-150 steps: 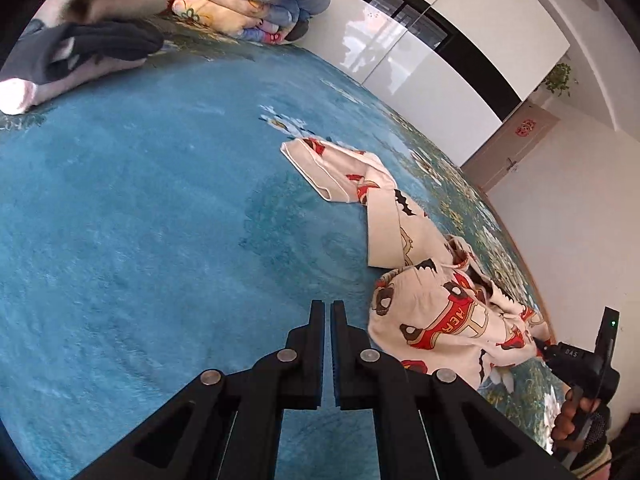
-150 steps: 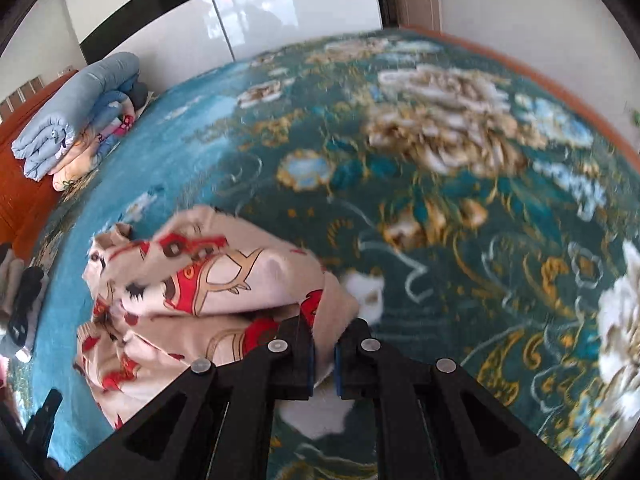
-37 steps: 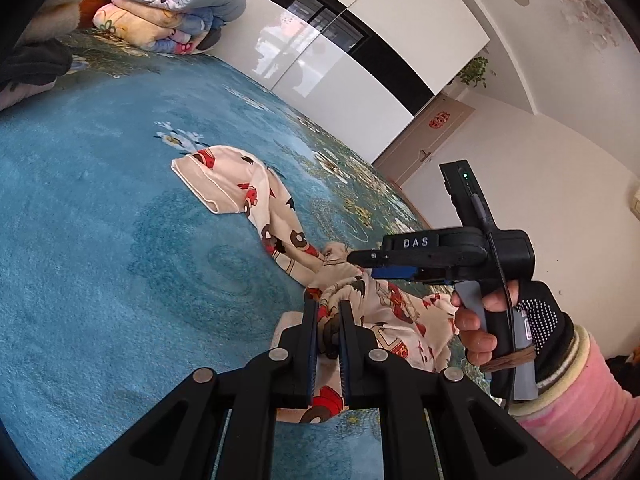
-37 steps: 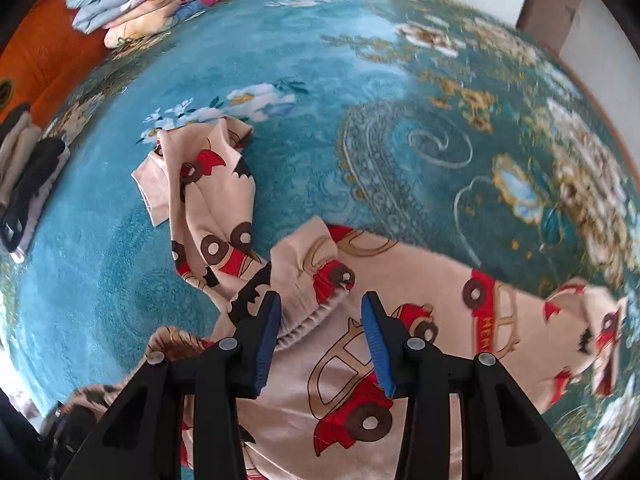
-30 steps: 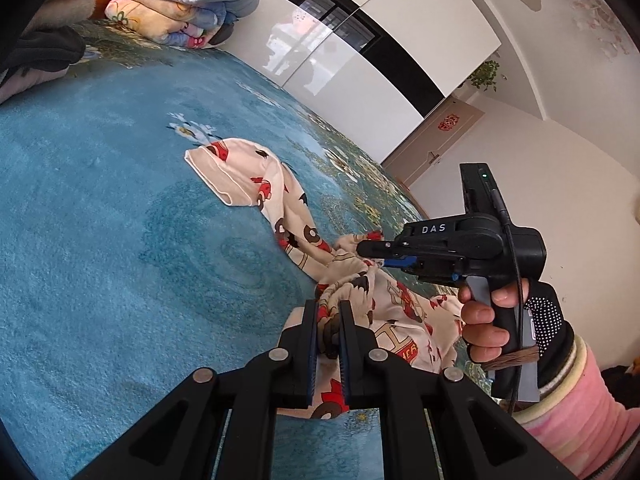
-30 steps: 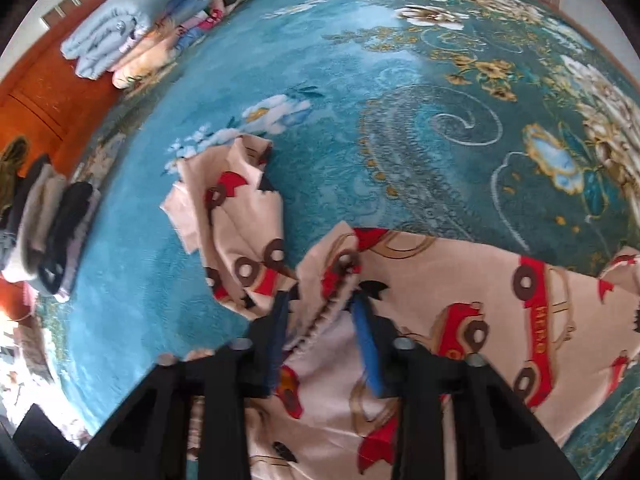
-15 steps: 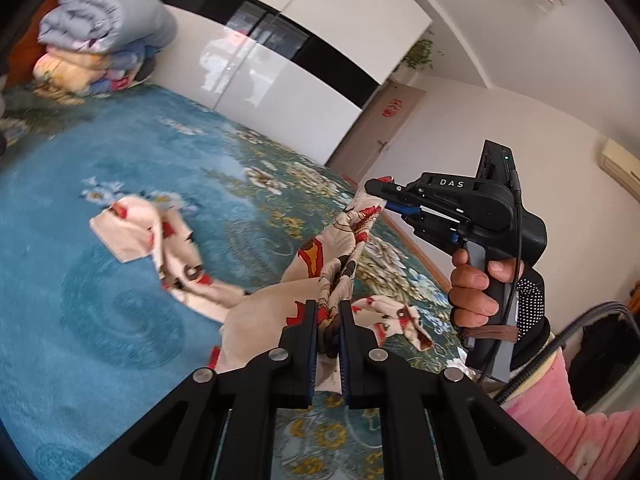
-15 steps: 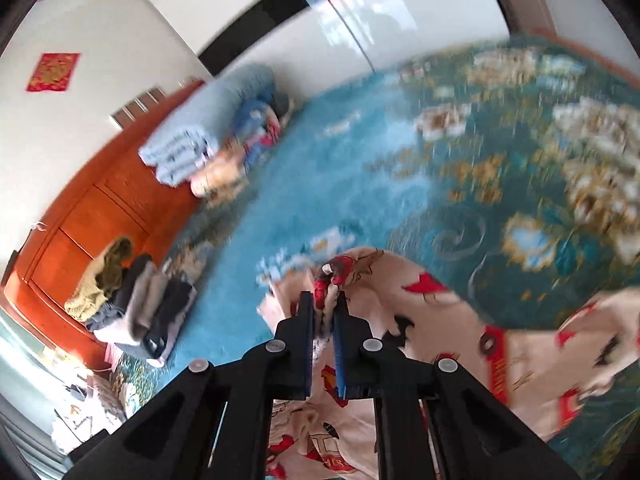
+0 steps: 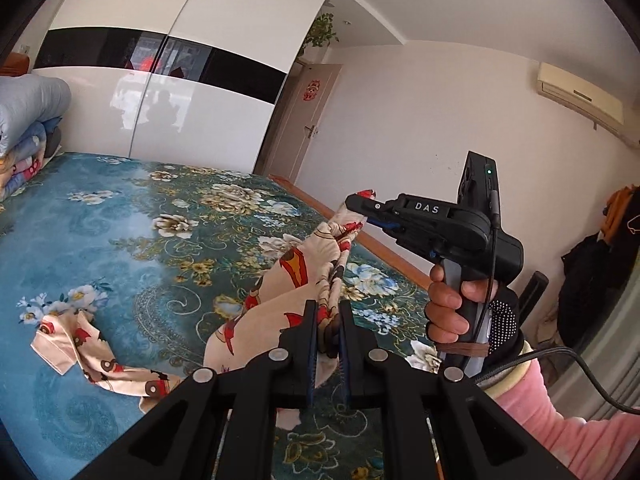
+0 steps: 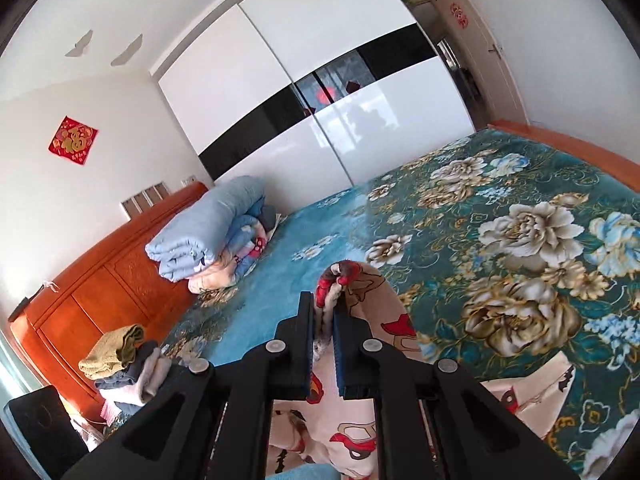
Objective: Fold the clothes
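Note:
A cream garment printed with red cars [image 9: 276,300] hangs lifted above the blue flowered bed cover [image 9: 80,232]. My left gripper [image 9: 328,312] is shut on a bunched edge of it. My right gripper [image 10: 324,308] is shut on another bunched edge [image 10: 340,274]; it also shows in the left wrist view [image 9: 360,204], held higher and farther out. The cloth stretches between the two grippers. One end of the garment [image 9: 60,344] still trails on the bed at the left.
Rolled quilts [image 10: 208,236] lie against the orange headboard [image 10: 100,280]. A stack of folded clothes [image 10: 124,364] sits at the bed's left side. White wardrobe doors [image 9: 180,92] stand behind the bed. The wooden bed edge [image 9: 384,248] runs along the right.
Both grippers have risen higher with the garment, lifting more of it off the bed. The right gripper closed on the cloth about a second ago.

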Demonstrator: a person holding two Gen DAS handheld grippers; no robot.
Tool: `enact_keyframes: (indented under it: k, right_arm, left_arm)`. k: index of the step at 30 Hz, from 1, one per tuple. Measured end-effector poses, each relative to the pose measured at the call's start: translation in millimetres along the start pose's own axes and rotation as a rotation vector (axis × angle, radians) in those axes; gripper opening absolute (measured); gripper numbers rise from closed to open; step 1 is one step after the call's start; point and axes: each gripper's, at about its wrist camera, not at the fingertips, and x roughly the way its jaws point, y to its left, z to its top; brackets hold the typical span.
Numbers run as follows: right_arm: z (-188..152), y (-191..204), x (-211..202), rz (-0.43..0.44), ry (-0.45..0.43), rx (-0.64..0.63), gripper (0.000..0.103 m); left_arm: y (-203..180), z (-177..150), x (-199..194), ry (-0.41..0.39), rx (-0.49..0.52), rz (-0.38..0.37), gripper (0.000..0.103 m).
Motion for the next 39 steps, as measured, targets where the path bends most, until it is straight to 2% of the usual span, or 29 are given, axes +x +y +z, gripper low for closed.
enact_keyframes:
  k: [4,8,15,22,27,31,35,39]
  right_arm:
    - [-13,-5,17,-0.011,0.064,-0.008,0.009]
    - [-32,1,50,0.006,0.143,-0.008,0.009]
    - [-50,77,114,0.062,0.226,-0.093,0.009]
    - [-85,182,198,0.105,0.352,-0.198,0.009]
    - [-128,273,257,0.151,0.423,-0.325,0.009]
    - [-180,332,315,0.162,0.513,-0.388,0.009]
    - [-234,374,368,0.141,0.598,-0.443,0.009]
    - [-277,392,407,0.089,0.671,-0.468,0.009]
  left_arm:
    - [19,-30,7,0.052,-0.076,0.011,0.01]
    - [46,-48,-7,0.049,-0.151,0.041,0.01]
    - [124,-55,-73,-0.106,-0.305,0.119,0.01]
    - [216,-89,-148,-0.24,-0.477,0.225,0.01]
    - [277,-118,-206,-0.325,-0.553,0.353,0.01]
    - [323,-150,-240,-0.333,-0.627,0.473,0.01]
    - [367,-187,-252,-0.326,-0.767,0.466,0.01]
    - [395,-207,-248,-0.278,-0.836,0.505,0.01]
